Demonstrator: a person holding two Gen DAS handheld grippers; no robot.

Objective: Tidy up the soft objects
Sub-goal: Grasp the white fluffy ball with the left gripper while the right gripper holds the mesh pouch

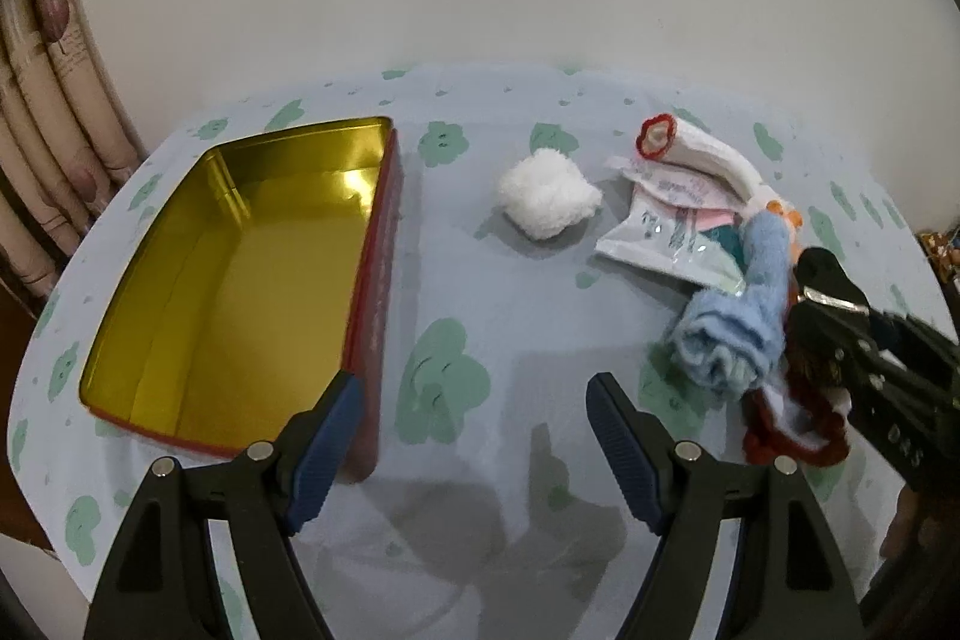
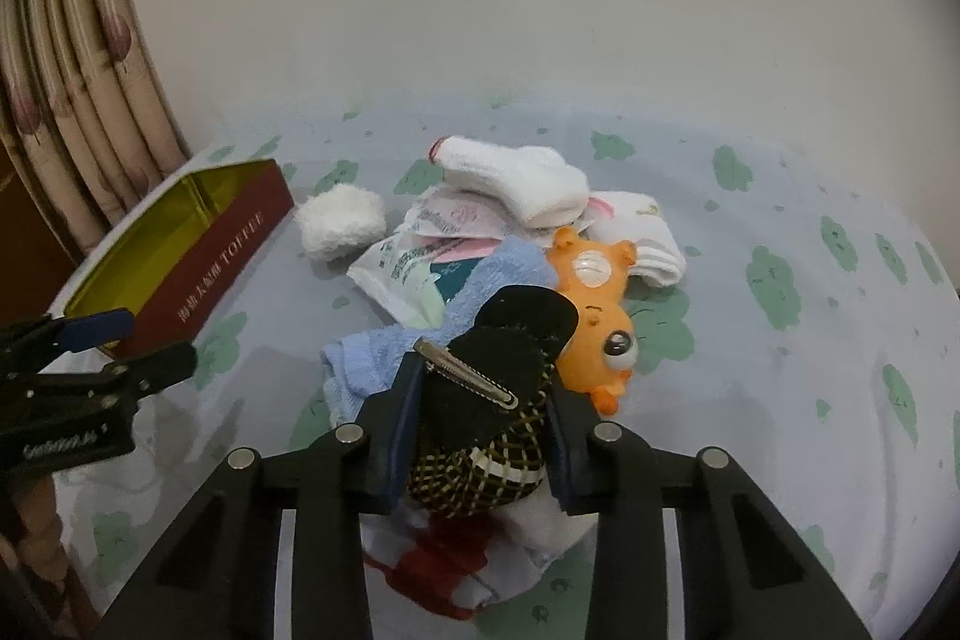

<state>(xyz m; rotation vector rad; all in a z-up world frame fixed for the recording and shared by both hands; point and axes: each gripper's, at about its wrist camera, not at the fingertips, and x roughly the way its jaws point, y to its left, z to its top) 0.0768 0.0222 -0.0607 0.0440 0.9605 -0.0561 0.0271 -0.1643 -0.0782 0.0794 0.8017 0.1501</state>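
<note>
— Anything in the tin (image 1: pixel 240 280) yet?
— Nothing; bare gold bottom, lid off, standing at the left of the table (image 1: pixel 510 340).
— Right gripper (image 2: pixel 480 400)?
— Clenched on a dark hair clip (image 2: pixel 480 376) with plaid cloth, lifted just above the pile.
— Left gripper (image 1: pixel 474 400)?
— Spread wide, holding nothing, hovering beside the tin's near corner.
— Still left to sort?
— Nearly everything, judging by this: white pompom (image 1: pixel 546 202) lying alone between tin and pile; white sock (image 2: pixel 522 184), blue towel (image 2: pixel 420 334), orange toy (image 2: pixel 600 304), plastic packets (image 2: pixel 414 262) and red-trimmed cloth (image 2: pixel 444 562) heaped together at the right.
— So barely begun?
— Looks that way; first item only just picked up.
</note>
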